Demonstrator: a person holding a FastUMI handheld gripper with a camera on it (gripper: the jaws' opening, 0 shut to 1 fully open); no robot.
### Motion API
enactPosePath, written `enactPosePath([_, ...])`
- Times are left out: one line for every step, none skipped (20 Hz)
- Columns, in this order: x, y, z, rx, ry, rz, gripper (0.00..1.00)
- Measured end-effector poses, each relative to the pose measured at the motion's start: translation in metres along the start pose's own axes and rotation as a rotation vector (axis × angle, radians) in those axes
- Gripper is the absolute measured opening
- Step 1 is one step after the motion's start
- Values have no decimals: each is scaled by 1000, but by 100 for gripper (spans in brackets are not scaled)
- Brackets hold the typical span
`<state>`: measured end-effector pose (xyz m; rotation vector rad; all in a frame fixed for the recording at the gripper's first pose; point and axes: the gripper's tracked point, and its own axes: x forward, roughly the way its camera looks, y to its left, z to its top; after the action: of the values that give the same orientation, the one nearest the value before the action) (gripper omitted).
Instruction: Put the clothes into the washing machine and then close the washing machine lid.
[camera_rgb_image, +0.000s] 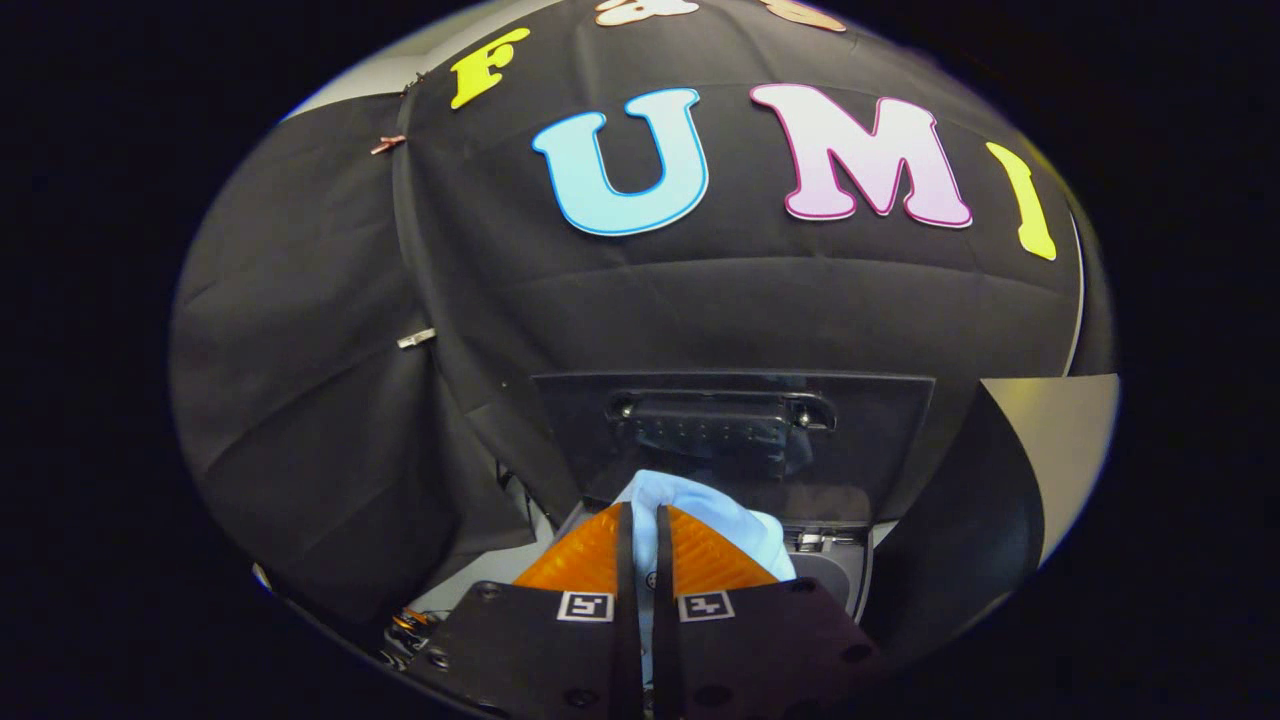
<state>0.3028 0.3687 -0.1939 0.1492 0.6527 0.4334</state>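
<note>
Claw (640, 520) pinches pale blue cloth (740, 528); raised washer lid (735, 440) just beyond.

The gripper (640, 520) pinches the light blue cloth (725, 520) between its fingers; the washing machine's raised lid (860, 430) stands beyond.

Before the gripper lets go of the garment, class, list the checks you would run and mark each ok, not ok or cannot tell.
1. Gripper shut on the light blue cloth, which bulges ahead of the fingers: ok.
2. Washing machine lid raised, standing upright beyond the cloth: ok.
3. Cloth over the drum opening: cannot tell.
4. Drum free of other items: cannot tell.
5. Cloth clear of the lid hinge: cannot tell.
</note>
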Motion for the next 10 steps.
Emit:
enactPosePath([7, -5, -4, -1, 1, -8, 9])
enactPosePath([16, -10, -10, 8, 6, -14, 12])
enactPosePath([17, -10, -9, 21, -5, -3, 12])
enactPosePath([19, -10, -11, 25, -12, 1, 15])
enactPosePath([17, -13, -11, 8, -16, -2, 19])
enactPosePath([13, -15, -8, -16, -17, -14, 38])
enactPosePath([2, -18, -2, -34, -22, -19, 58])
enactPosePath([9, -21, -5, -48, -32, -27, 78])
enactPosePath([8, -20, -2, -51, -45, -26, 97])
enactPosePath([6, -21, -2, -50, -51, -30, 98])
